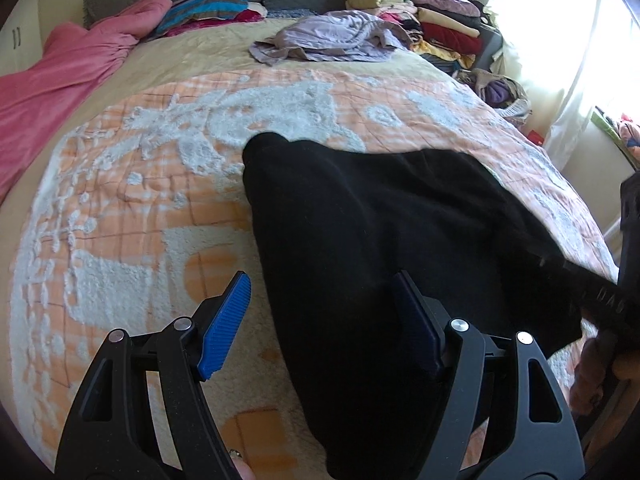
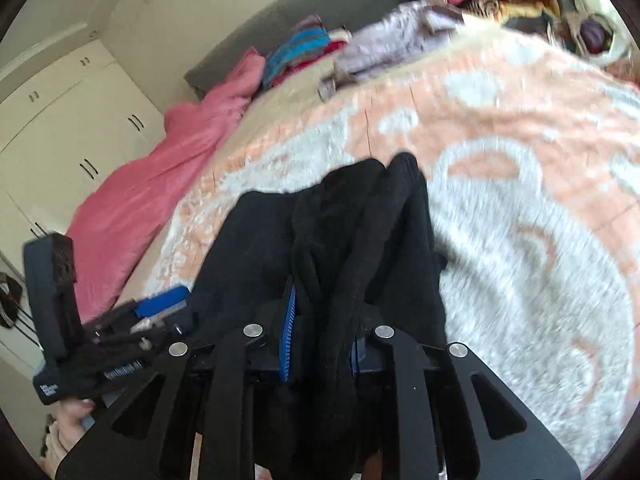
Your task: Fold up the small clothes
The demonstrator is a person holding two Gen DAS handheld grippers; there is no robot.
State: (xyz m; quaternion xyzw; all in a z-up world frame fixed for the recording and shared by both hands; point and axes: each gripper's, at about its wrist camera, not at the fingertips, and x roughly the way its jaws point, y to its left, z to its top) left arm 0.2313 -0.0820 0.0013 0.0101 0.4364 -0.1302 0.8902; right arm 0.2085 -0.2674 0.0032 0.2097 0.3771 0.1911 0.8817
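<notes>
Right wrist view: right tool pinches soft black knit garment, bunched lengthwise away; left tool open, empty.

Black garment: matt knit cloth, soft and faintly fuzzy, no sheen.
Bedspread: orange woven cloth with raised white tufted patterns, rough and nubbly.
Pink blanket along the bed's far left edge: smooth cloth, softly creased.
Lilac garment near the bed's far edge: thin, crumpled cloth.
Left gripper: matt black plastic arms, bright metal pivot pins, ribbed blue pads.
Right gripper: same finish.
Cupboard doors: smooth, pale, slightly glossy.
</notes>
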